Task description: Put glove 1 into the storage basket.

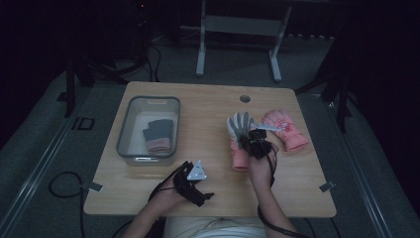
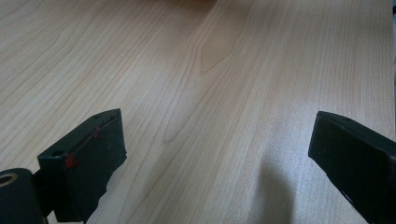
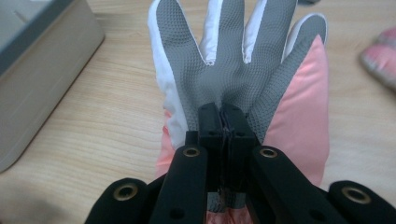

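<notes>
R gripper (image 3: 223,114) pinching glove (image 3: 243,70) at the palm, bin (image 1: 148,130) off to its left.

Jaws pressed together on the grey palm fabric; glove's long axis runs straight ahead of the jaws, fingers pointing away, cuff back toward the hand. Bin w/ one glove inside sits well apart to the left. L gripper (image 2: 219,154) spread, nothing between, idle over bare table (image 2: 233,56), nearer the bin but not involved.
</notes>
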{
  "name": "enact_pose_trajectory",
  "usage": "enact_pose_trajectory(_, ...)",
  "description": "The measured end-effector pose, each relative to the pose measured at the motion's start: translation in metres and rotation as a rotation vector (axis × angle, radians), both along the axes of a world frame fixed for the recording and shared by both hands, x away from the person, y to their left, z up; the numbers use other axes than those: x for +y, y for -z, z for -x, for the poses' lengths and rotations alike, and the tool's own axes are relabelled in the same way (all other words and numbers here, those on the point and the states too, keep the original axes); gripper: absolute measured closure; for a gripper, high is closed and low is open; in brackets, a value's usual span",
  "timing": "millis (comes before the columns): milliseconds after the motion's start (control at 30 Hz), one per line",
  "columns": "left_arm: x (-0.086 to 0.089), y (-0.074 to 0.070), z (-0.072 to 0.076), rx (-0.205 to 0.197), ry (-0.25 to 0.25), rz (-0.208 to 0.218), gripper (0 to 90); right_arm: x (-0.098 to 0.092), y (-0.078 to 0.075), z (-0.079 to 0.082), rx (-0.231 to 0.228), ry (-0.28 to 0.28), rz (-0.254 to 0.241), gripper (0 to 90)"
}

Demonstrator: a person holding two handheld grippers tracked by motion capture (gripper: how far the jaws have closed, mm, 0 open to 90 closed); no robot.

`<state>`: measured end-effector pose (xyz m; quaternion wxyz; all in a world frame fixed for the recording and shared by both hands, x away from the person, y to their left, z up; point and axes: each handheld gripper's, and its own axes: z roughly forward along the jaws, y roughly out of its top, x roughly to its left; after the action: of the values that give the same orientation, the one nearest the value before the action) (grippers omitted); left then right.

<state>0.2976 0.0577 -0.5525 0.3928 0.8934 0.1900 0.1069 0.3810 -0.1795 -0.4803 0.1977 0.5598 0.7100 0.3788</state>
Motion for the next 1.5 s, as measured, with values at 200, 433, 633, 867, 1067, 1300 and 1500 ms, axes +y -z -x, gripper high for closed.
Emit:
enact_pose_trajectory(200, 0.001, 0.002, 0.001, 0.003, 0.019, 0.0, 3.6, 0.022, 0.03, -0.013, 0.071, 0.007, -0.013, 87.8)
enact_pose_trajectory(433, 0.003, 0.002, -0.001, 0.004, 0.012, 0.007, 3.6, 0.034, 0.046, -0.03, 0.108, 0.03, -0.016, 87.5)
enact_pose_trajectory(633, 0.004, 0.002, 0.0, 0.007, 0.014, 0.007, 3.6, 0.042, 0.052, -0.04, 0.108, -0.005, 0.049, 86.5)
enact_pose_trajectory(867, 0.003, 0.003, 0.0, 0.01, 0.017, 0.006, 3.6, 0.042, 0.047, -0.039, 0.087, -0.024, 0.056, 71.1)
enact_pose_trajectory(1067, 0.006, 0.002, -0.001, 0.015, 0.01, 0.025, 3.6, 0.029, 0.024, -0.03, 0.041, -0.099, 0.053, 63.7)
enact_pose_trajectory(1300, 0.004, 0.003, 0.0, 0.011, 0.018, 0.005, 3.6, -0.01, -0.003, -0.019, -0.027, -0.164, 0.059, 62.3)
enact_pose_trajectory(1500, 0.004, 0.003, 0.0, 0.013, 0.019, 0.006, 3.6, -0.062, -0.012, -0.025, -0.102, -0.163, 0.109, 60.7)
